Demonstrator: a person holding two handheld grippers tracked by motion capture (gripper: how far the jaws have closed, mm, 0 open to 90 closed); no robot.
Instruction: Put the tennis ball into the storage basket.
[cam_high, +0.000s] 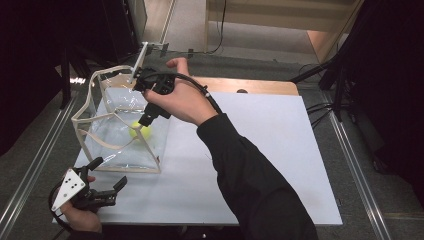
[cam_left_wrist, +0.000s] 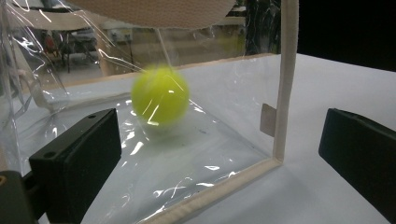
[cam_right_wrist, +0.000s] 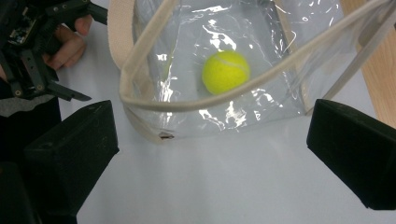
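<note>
One yellow tennis ball (cam_high: 140, 130) lies inside a clear plastic bag (cam_high: 107, 105) with beige trim, left of centre in the high view, blurred in the left gripper view. Above it, the right gripper (cam_high: 146, 120) stands released, empty. At lower left, the left gripper (cam_high: 107, 180) gapes, holding nothing.

We see a white tabletop (cam_high: 260, 150) resting on a wooden table (cam_high: 250, 86) whose far edge shows bare. Around it lies grey carpet floor (cam_high: 360, 200), crossed by metal rails (cam_high: 357, 165) on both sides. Cables (cam_high: 220, 30) trail behind, dark stands (cam_high: 340, 75) flank the corners, and warm light falls on pale wooden furniture (cam_high: 280, 15) beyond.
</note>
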